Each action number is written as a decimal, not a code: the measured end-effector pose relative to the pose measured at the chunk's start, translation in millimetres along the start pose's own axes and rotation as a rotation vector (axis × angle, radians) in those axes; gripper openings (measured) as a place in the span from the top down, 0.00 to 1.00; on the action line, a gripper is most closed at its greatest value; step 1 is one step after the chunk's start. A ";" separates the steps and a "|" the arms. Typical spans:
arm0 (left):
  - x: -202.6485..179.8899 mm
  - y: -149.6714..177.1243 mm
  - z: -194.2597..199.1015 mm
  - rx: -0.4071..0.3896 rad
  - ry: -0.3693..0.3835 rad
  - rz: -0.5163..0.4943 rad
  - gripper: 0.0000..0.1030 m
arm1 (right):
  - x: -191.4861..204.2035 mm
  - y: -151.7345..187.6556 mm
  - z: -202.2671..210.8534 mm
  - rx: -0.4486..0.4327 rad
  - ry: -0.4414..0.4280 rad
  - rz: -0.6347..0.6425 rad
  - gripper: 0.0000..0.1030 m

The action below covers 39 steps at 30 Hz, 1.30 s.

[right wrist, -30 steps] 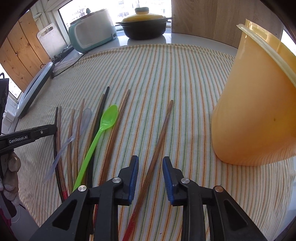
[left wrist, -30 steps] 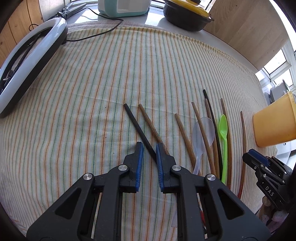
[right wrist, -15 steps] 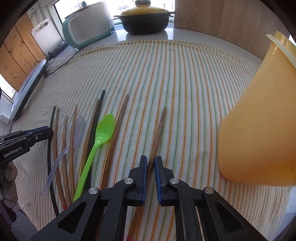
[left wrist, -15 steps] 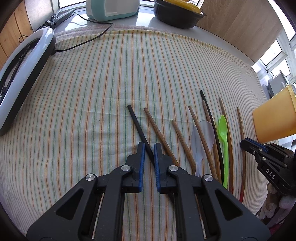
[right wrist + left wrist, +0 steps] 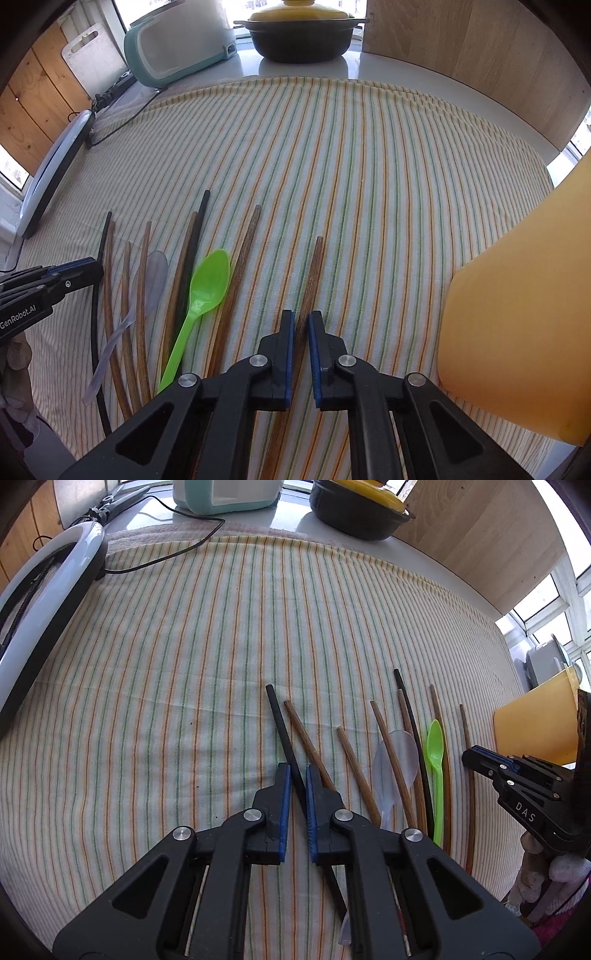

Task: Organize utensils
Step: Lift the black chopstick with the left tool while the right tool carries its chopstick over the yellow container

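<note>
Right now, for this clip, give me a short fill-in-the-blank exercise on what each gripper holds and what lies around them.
1. The left gripper is shut on a thin ___ chopstick.
2. The right gripper is shut on a ___ wooden chopstick.
3. The bright green plastic ___ lies among the chopsticks on the striped cloth.
4. The large ___ plastic cup lies to the right gripper's right.

Missing words: black; brown; spoon; orange
</note>
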State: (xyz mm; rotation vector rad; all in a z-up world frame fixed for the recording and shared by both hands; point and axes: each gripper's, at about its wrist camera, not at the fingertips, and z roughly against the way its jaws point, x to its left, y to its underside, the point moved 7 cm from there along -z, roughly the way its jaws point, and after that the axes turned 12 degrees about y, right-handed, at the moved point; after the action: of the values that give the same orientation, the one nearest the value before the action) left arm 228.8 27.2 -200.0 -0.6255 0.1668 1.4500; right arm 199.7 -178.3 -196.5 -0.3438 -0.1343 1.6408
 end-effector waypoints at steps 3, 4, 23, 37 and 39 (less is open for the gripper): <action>4.5 -2.9 12.3 -0.038 -0.004 0.004 0.94 | -4.1 1.2 7.8 -0.018 -0.027 -0.029 0.95; 6.0 -3.4 17.8 -0.051 0.004 0.008 0.94 | -4.8 1.5 12.1 -0.027 -0.043 -0.039 0.95; -48.4 -9.2 145.7 -0.349 0.019 -0.168 0.97 | -18.9 19.6 131.9 -0.328 -0.148 -0.045 0.97; -121.8 -8.5 191.3 -0.494 0.065 -0.304 0.98 | -38.5 18.0 207.8 -0.558 -0.121 -0.068 0.97; -133.0 -9.6 194.6 -0.507 0.070 -0.326 0.97 | -45.5 16.3 218.6 -0.586 -0.122 -0.081 0.97</action>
State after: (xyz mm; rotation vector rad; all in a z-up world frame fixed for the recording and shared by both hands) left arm 168.5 7.1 27.1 -1.0632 -0.2498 1.1535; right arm 121.4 -199.5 12.2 -0.6715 -0.7201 1.5181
